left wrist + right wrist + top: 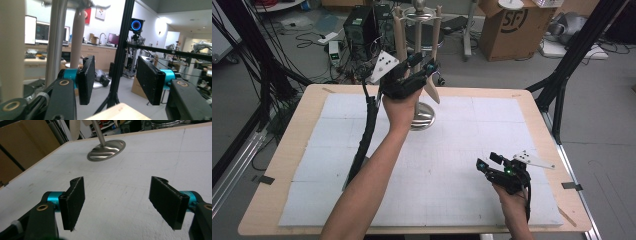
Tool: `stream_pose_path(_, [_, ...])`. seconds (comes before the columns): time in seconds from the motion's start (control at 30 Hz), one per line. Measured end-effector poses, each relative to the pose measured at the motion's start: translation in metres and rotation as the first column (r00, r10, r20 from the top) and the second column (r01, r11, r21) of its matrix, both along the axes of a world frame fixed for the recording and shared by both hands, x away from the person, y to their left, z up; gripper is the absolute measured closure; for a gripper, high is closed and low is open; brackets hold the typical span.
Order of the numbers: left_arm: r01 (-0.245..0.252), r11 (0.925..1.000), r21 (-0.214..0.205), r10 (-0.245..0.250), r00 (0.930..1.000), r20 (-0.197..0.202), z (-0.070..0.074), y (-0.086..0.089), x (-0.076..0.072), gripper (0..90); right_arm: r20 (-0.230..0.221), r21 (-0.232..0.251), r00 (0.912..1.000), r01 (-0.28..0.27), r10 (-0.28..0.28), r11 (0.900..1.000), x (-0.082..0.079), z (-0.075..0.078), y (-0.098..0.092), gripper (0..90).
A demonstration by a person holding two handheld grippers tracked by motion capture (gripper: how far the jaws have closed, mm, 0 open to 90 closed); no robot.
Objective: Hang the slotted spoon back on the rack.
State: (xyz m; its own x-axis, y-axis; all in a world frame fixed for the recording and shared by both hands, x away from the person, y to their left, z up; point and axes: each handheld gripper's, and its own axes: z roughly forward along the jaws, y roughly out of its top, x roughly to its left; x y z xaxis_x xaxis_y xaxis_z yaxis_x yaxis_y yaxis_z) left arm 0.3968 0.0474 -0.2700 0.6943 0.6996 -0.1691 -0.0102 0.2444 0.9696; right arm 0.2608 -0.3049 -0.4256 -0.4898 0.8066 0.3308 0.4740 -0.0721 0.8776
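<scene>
Two pairs of fingers, both apart and empty. Left gripper [424, 67] raised at 12 o'clock beside hanging spatulas [432, 90] on the stand [421, 119]; right gripper [492, 162] resting low at 4 o'clock over the desk [312, 107]. Likely a reach for a spatula; next, centring one handle between left fingers before closing.

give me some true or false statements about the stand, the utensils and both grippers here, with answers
1. The left gripper is raised beside the utensil stand. True.
2. The right gripper is shut on a wooden utensil. False: its jaws stand open and hold nothing, low over the white mat.
3. The stand has a round shiny metal base. True.
4. The wooden utensils lie flat on the mat. False: they hang from the stand.
5. The left gripper's jaws are pressed together. False: they stand apart, with nothing between them.
</scene>
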Motion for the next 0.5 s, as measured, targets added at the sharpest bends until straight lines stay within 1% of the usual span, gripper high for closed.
stream_pose_path(0.03, [0.021,0.9998,0.002,-0.021,0.9997,-0.012,-0.003,0.003,0.0,45.7,-0.003,0.004,1.0,0.006,-0.006,1.0,-0.001,0.0,-0.001,27.9])
stream_pose_path(0.07, [0.03,0.9996,0.001,-0.03,0.9994,-0.02,-0.006,0.006,-0.002,41.6,0.0,0.006,1.0,0.009,-0.009,0.9999,-0.001,0.001,-0.002,27.9])
stream_pose_path(0.1, [0.027,0.9996,-0.001,-0.027,0.9995,-0.016,-0.009,0.01,-0.005,37.0,-0.003,0.011,1.0,0.009,-0.009,0.9999,-0.001,0.001,-0.002,27.9])
stream_pose_path(0.13, [0.028,0.9996,0.002,-0.028,0.9995,-0.017,-0.011,0.013,-0.007,34.7,-0.005,0.016,0.9999,0.014,-0.014,0.9998,-0.001,0.001,-0.003,27.9])
stream_pose_path(0.17, [0.03,0.9995,0.013,-0.03,0.9993,-0.022,-0.013,0.017,-0.01,32.6,0.001,0.015,0.9999,0.017,-0.017,0.9998,0.0,0.001,-0.004,27.9])
stream_pose_path(0.2, [0.025,0.9995,0.021,-0.025,0.9996,-0.017,-0.015,0.02,-0.014,30.8,0.001,0.013,0.9998,0.02,-0.02,0.9997,0.001,0.002,-0.004,27.8])
stream_pose_path(0.27, [0.038,0.9986,0.038,-0.037,0.9992,-0.016,-0.021,0.027,-0.021,28.2,0.004,0.01,0.9997,0.022,-0.022,0.9997,0.001,0.002,-0.005,27.8])
stream_pose_path(0.33, [0.038,0.9971,0.066,-0.037,0.9991,-0.021,-0.028,0.034,-0.03,25.5,0.001,0.008,0.9997,0.026,-0.026,0.9996,0.001,0.002,-0.005,27.7])
stream_pose_path(0.4, [0.029,0.9959,0.086,-0.027,0.9993,-0.026,-0.037,0.04,-0.039,25.4,0.0,0.007,0.9997,0.026,-0.026,0.9997,0.002,0.002,-0.005,27.7])
stream_pose_path(0.43, [0.027,0.9953,0.093,-0.024,0.9992,-0.031,-0.042,0.044,-0.043,25.3,0.007,0.002,0.9997,0.024,-0.024,0.9997,0.003,0.002,-0.005,27.7])
stream_pose_path(0.47, [0.024,0.9949,0.098,-0.021,0.9991,-0.037,-0.047,0.048,-0.047,25.3,0.001,0.004,0.9997,0.024,-0.024,0.9997,0.003,0.002,-0.004,27.7])
stream_pose_path(0.5, [0.025,0.9944,0.103,-0.021,0.9989,-0.042,-0.052,0.052,-0.051,25.3,0.004,-0.002,0.9997,0.023,-0.023,0.9997,0.004,0.002,-0.003,27.6])
